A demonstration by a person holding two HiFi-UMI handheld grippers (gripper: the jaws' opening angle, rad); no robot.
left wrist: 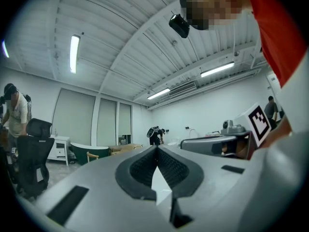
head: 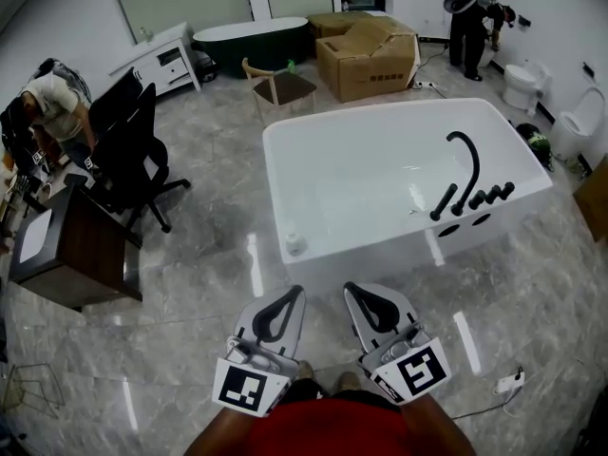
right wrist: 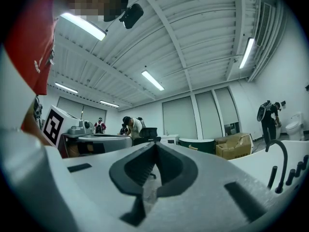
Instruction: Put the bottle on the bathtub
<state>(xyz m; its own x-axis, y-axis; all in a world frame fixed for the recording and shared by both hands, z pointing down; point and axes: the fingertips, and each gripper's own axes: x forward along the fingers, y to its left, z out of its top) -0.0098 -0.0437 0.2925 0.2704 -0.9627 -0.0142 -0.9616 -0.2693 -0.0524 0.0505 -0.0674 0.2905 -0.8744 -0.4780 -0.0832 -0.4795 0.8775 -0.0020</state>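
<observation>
The white bathtub (head: pixel 332 150) stands in the middle of the floor, with a black faucet (head: pixel 467 164) on its right rim. A small white bottle (head: pixel 294 243) stands upright on the tub's near left corner. Both grippers are held low, close to my body, a short way from the tub's near side. The left gripper (head: pixel 291 294) is shut and empty, with its jaws meeting at the tip (left wrist: pixel 157 148). The right gripper (head: pixel 352 288) is also shut and empty (right wrist: pixel 155 143). In the right gripper view the tub rim (right wrist: pixel 263 164) and faucet (right wrist: pixel 279 151) show at the right.
A black office chair (head: pixel 133 150) and a dark wooden desk (head: pixel 71 250) stand at the left, with a person (head: pixel 52 103) beside them. Cardboard boxes (head: pixel 368 55), a wooden chair (head: pixel 280 88) and a dark green tub (head: pixel 252 38) are behind. Toilets (head: pixel 579 122) line the right wall. A power strip (head: pixel 509 381) lies on the floor.
</observation>
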